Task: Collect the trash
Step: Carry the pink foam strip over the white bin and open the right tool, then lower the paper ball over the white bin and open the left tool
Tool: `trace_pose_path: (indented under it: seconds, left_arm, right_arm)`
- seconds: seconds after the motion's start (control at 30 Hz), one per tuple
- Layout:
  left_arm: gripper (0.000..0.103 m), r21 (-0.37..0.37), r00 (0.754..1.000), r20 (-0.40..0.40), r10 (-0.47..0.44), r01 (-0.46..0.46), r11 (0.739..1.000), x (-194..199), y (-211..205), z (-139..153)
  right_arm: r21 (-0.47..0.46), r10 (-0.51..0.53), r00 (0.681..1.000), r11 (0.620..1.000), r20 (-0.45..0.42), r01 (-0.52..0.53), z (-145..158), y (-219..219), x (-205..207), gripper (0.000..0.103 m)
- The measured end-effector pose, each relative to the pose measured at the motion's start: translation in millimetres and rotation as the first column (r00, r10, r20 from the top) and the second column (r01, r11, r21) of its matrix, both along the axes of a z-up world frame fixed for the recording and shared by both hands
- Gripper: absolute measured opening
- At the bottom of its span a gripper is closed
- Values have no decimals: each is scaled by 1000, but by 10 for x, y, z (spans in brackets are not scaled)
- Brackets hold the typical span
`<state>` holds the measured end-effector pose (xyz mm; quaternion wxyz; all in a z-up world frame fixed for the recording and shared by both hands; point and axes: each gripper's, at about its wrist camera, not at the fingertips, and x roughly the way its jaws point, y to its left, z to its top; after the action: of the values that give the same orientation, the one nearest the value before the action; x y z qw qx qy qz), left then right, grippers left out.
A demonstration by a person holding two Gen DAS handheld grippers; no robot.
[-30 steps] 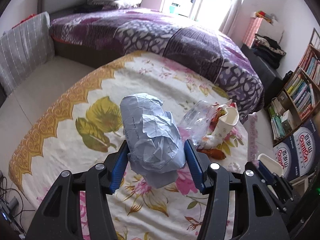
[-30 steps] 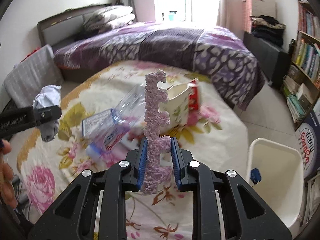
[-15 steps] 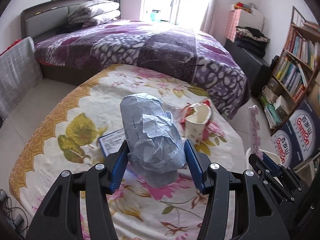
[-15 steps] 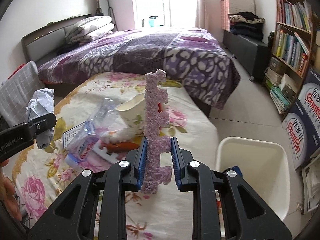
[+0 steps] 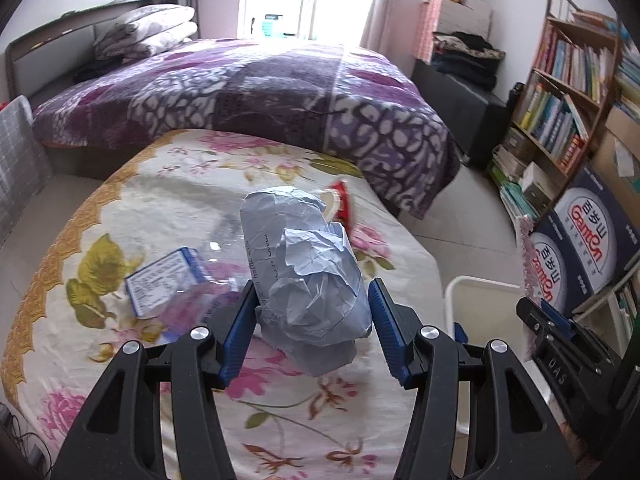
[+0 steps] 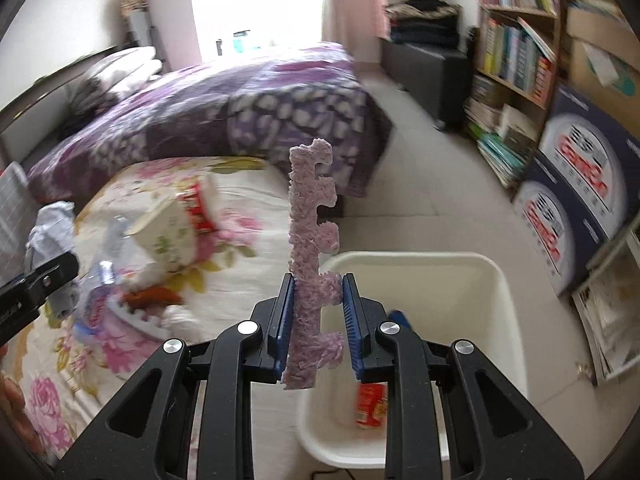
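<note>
Your left gripper (image 5: 312,320) clamps a crumpled grey paper wad (image 5: 308,276) at frame centre; your right gripper's (image 6: 318,312) jaws are opening around a notched pink foam strip (image 6: 312,240) above the white plastic bin (image 6: 480,280) at lower right.

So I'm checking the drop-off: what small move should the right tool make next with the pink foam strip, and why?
Probably let go: the right tool, its jaws just opening, has the pink foam strip upright between them, apparently over the white bin, so the strip should fall in beside the red wrapper.
</note>
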<state>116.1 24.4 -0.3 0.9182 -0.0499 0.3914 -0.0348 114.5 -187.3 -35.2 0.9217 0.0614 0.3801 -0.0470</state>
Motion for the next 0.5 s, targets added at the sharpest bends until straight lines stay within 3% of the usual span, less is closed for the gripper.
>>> trace_pose_path:
  seconds: [0.07, 0.13, 0.17, 0.2, 0.5]
  left_arm:
    - [55, -3, 1000, -3, -19, 19, 1000, 13, -110, -4]
    - [55, -12, 999, -8, -38, 38, 999, 25, -209, -9]
    - [55, -22, 999, -13, -50, 50, 999, 32, -264, -10]
    - [55, -29, 998, -16, -62, 62, 998, 37, -323, -11]
    - [55, -15, 982, -5, -187, 187, 982, -3, -893, 9]
  right_arm:
    - [11, -39, 999, 999, -14, 40, -20, -160, -8, 25]
    - [20, -82, 996, 996, -22, 83, -26, -329, -33, 40]
    - [22, -112, 994, 993, -17, 112, -12, -432, -66, 53]
    - [24, -133, 991, 991, -9, 133, -1, -507, -100, 56]
    - [74, -266, 964, 961, 5, 265, 40, -1124, -316, 65]
